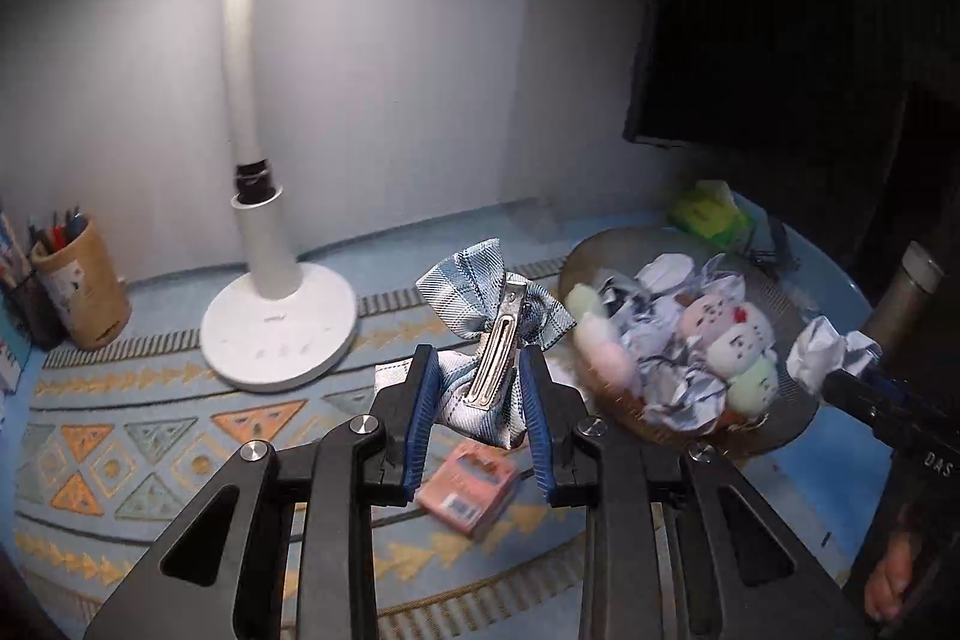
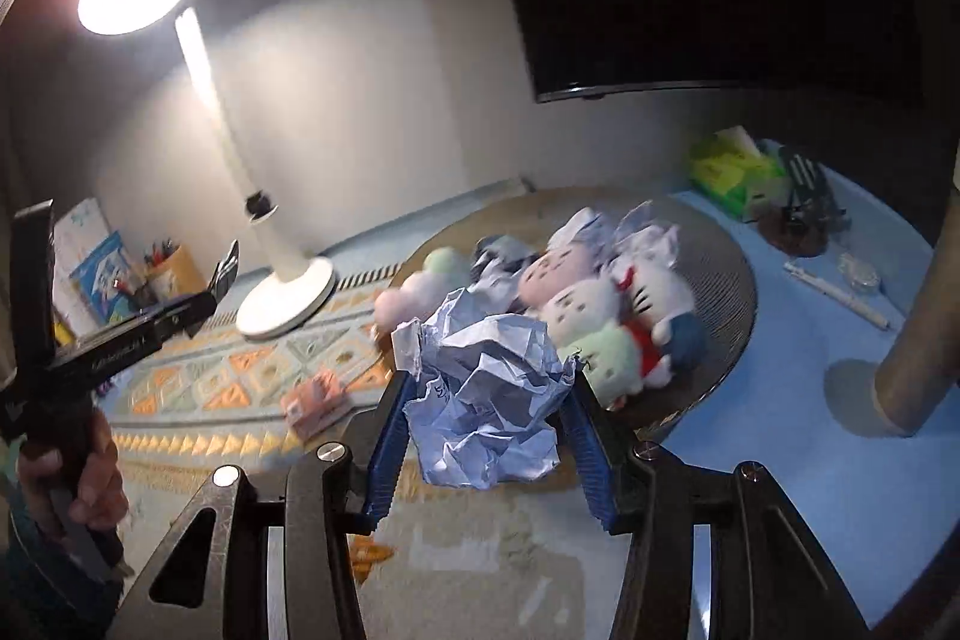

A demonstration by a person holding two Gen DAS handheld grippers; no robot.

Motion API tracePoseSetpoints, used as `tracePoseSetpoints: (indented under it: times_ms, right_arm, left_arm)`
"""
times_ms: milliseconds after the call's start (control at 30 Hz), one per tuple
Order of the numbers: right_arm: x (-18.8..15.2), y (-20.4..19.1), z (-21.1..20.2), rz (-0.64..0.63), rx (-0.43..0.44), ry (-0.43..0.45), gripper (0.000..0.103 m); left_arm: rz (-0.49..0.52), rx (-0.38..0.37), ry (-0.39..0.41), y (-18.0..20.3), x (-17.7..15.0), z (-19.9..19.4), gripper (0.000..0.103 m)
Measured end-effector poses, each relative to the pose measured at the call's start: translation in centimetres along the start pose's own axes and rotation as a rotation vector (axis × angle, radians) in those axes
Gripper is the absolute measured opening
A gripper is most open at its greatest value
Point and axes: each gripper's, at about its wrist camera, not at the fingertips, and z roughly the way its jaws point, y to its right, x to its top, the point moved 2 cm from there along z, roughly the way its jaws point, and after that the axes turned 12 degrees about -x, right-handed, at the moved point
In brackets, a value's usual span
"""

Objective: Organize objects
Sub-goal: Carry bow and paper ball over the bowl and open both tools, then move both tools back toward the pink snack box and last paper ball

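My left gripper (image 1: pixel 477 358) is shut on a blue plaid bow hair clip (image 1: pixel 462 280), whose metal clip faces the camera, held above the patterned mat. My right gripper (image 2: pixel 492 376) is shut on a crumpled ball of pale blue paper (image 2: pixel 489 400), just in front of a round woven tray (image 2: pixel 720 280). The tray (image 1: pixel 600 250) holds small plush toys (image 1: pixel 732 334) and several more paper balls. In the left wrist view the right gripper (image 1: pixel 840 376) shows at the right edge with its paper ball (image 1: pixel 822 349). The left gripper (image 2: pixel 213 289) shows at the left of the right wrist view, a hand under it.
A white desk lamp (image 1: pixel 276 328) stands lit on the mat, with a pen holder (image 1: pixel 84 286) to its left. A small pink box (image 1: pixel 468 484) lies below my left fingers. Behind the tray lie a green packet (image 2: pixel 732 172) and a pen (image 2: pixel 840 292). A cylinder (image 2: pixel 918 358) stands at right.
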Motion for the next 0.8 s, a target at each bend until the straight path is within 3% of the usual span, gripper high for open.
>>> tracePoseSetpoints:
  times_ms: [167, 367, 433, 467, 500, 533, 567, 667, 800]
  right_arm:
    - [5.0, 4.2, 2.2, 0.178, -0.065, 0.035, 0.049]
    - [8.4, 5.4, 5.6, 0.232, -0.133, 0.018, 0.051]
    - [9.2, 5.1, 6.6, 0.231, -0.135, 0.014, 0.065]
    - [9.5, 5.1, 7.2, 0.226, -0.126, 0.008, 0.082]
    - [9.7, 5.0, 7.8, 0.214, -0.113, 0.001, 0.086]
    - [9.7, 5.0, 8.2, 0.200, -0.117, 0.003, 0.086]
    - [9.7, 5.1, 8.3, 0.188, -0.139, 0.007, 0.086]
    - [8.6, 5.6, 8.0, 0.190, -0.128, 0.007, 0.086]
    - [6.8, 5.8, 7.2, 0.203, -0.032, -0.020, 0.086]
  left_arm:
    - [0.070, -0.117, -0.015, 5.0, 2.5, 5.4, 0.025]
    - [0.099, -0.207, -0.065, 7.8, 3.4, 10.5, 0.025]
    - [0.105, -0.237, -0.070, 8.3, 3.5, 11.2, 0.033]
    - [0.108, -0.251, -0.079, 8.3, 3.5, 11.5, 0.048]
    - [0.107, -0.257, -0.095, 8.2, 3.4, 11.7, 0.058]
    - [0.100, -0.263, -0.103, 7.9, 3.1, 11.5, 0.079]
    - [0.092, -0.268, -0.091, 7.4, 2.8, 11.0, 0.084]
    - [0.037, -0.291, -0.077, 5.1, 1.8, 9.5, 0.084]
    - [-0.015, -0.229, -0.078, 1.4, 0.5, 7.2, 0.084]
